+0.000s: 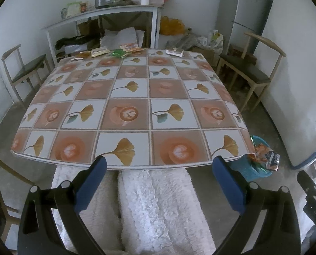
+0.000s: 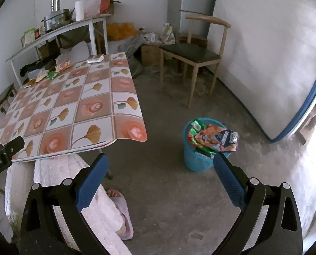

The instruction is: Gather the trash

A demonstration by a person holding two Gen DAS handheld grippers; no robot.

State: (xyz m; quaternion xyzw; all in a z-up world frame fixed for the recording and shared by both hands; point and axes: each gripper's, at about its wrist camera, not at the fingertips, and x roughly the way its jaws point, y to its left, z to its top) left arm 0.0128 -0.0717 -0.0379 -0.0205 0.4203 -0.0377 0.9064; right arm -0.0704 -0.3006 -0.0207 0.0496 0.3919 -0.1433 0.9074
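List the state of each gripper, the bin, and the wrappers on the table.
Left gripper: open, empty.
Right gripper: open, empty.
Bin: upright on the floor, overfull, wrappers sticking out above the rim.
Green wrapper: lying at the table's far edge, not collected.
Orange wrapper: lying at the far edge, not collected.
White wrapper: lying at the far edge, apart from the others.
Table: near part bare.

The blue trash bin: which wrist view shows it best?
The right wrist view. There the blue trash bin stands in full on the floor beside the table, wrappers piled above its rim. The left wrist view catches only part of it past the table corner.
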